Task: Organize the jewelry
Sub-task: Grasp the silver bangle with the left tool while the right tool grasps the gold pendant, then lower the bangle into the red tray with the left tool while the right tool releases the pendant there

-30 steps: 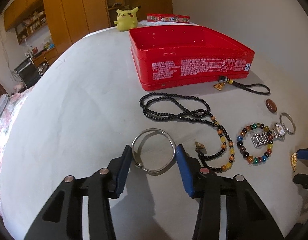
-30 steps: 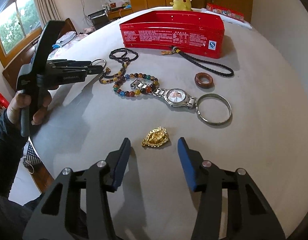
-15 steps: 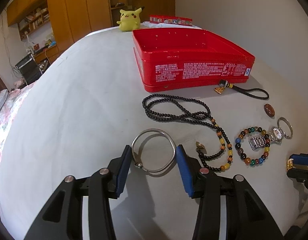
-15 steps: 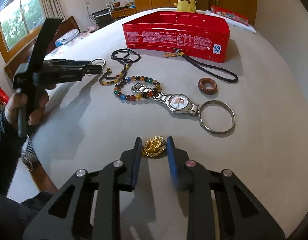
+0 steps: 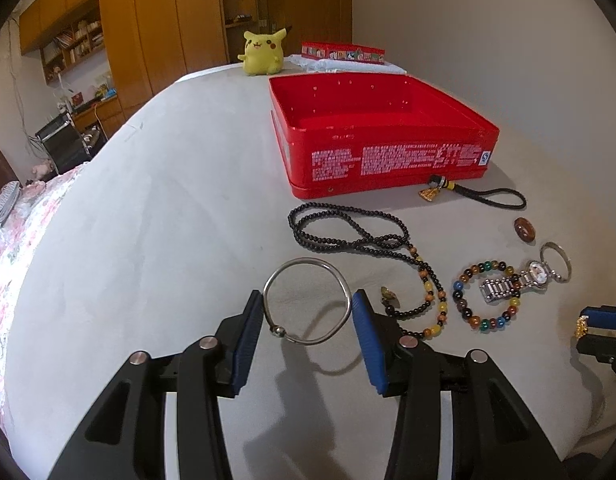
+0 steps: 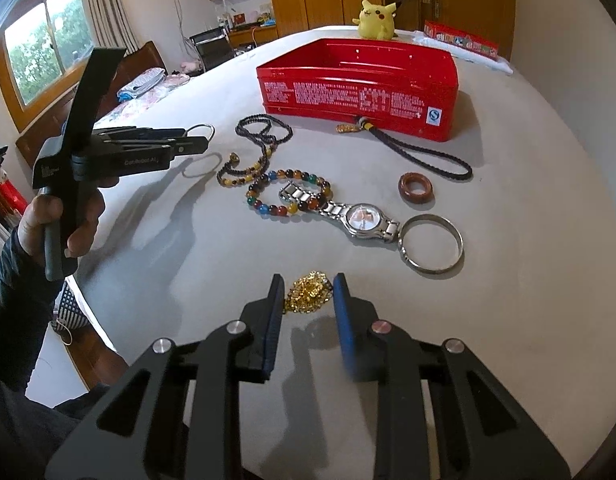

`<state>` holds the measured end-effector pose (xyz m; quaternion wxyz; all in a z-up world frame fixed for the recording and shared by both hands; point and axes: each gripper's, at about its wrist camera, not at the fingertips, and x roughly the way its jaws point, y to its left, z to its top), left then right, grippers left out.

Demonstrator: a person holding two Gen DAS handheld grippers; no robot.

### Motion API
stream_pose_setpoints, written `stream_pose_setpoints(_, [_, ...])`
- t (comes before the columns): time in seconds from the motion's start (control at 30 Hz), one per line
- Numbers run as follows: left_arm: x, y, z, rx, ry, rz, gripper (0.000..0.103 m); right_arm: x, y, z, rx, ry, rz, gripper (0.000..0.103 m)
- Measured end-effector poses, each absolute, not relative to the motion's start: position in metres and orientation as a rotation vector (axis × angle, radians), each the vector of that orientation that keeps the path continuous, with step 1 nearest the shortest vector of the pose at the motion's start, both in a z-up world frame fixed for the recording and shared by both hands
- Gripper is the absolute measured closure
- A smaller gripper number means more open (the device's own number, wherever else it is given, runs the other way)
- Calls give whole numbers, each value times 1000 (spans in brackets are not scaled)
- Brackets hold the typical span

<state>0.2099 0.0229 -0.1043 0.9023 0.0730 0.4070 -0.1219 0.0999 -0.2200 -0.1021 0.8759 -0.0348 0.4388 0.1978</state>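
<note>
Right wrist view first: the right gripper [image 6: 308, 300] is clamped on the gold pendant [image 6: 309, 292], its blue pads pressed to either side of the lump so it can be lifted clear of the table [image 6: 527, 300]. Its jaws have just been closing, and the pendant sits between them now. Just beyond its tips lie the wristwatch [image 6: 361, 218] and a plain silver ring [image 6: 431, 243], then the coloured bead bracelet [image 6: 288, 194].

In the left wrist view, the left gripper [image 5: 308, 316] is closed across the silver bangle [image 5: 306, 301], pads bearing on opposite sides of the hoop; the shadow thrown beneath suggests it is raised off the cloth. Past it sprawls the black bead necklace [image 5: 347, 232]. Farthest ahead of both tools stands the open red tin [image 5: 379, 136], probably where these pieces belong.
</note>
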Motion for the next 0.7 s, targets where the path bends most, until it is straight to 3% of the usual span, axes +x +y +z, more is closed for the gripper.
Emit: stream_pose_setpoints(0.7, [197,6,-26,197,706,-310,57,114,-236,-48,-93,815,424,79])
